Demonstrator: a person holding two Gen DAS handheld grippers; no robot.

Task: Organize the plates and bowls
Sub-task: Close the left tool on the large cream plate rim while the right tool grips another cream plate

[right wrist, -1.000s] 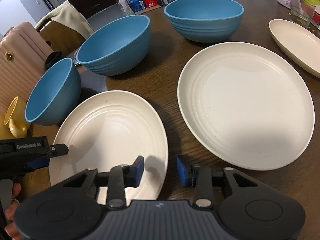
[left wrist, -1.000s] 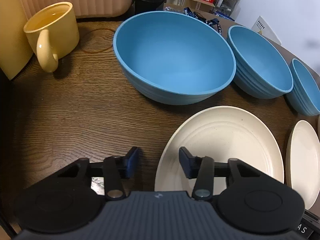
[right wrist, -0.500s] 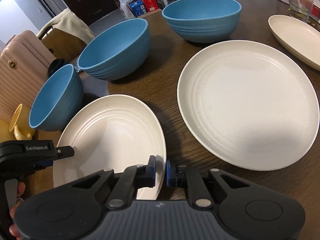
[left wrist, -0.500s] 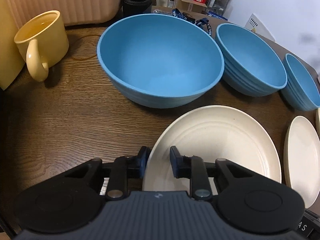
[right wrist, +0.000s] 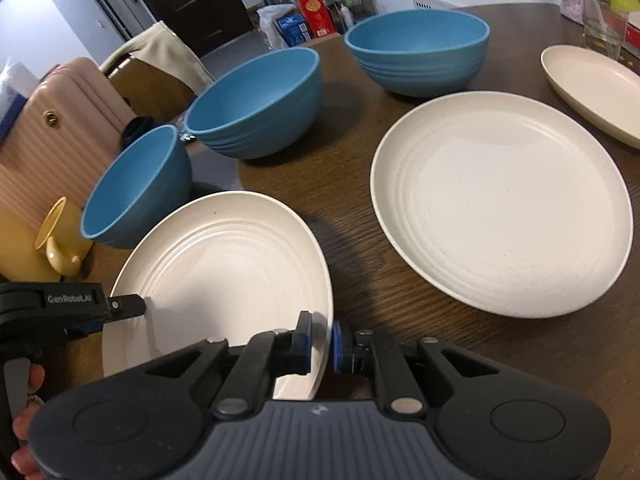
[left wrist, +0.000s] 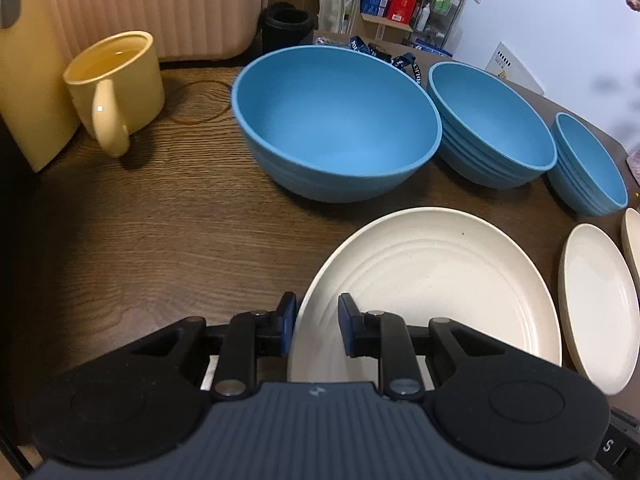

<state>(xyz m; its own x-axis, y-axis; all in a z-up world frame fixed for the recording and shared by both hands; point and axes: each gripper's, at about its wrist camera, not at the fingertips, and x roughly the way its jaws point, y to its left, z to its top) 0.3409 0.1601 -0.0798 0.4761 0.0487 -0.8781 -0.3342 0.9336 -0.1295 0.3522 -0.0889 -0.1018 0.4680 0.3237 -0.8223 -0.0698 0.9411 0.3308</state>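
- Two grippers bear on one plate: our right gripper has its jaws closed on the near rim, one pad inside the plate and one outside.
- Our left gripper straddles the same plate at its left edge. Its jaws are partly closed around the rim, but a gap shows on the inner side, so we judge that it is not clamping the plate.
- That plate appears tipped up off the table on the side the right gripper holds, with shadow under it. Whether its far edge rests on the wood, we cannot tell.
- Three blue bowls stand in a row behind it, apart from one another and not nested: a near bowl, a middle bowl and a far bowl.
- Just right of the held plate lies a large plate, flat on the table, and beyond that a third plate near the table's edge.
- We take the step in hand to be lifting the smaller plate for stacking. The large plate looks the natural base.
- Next we would need to clear the held plate off the table, carry it right, keep it level and set it down centred on the large plate.
- A yellow mug stands at the left, well out of that path.
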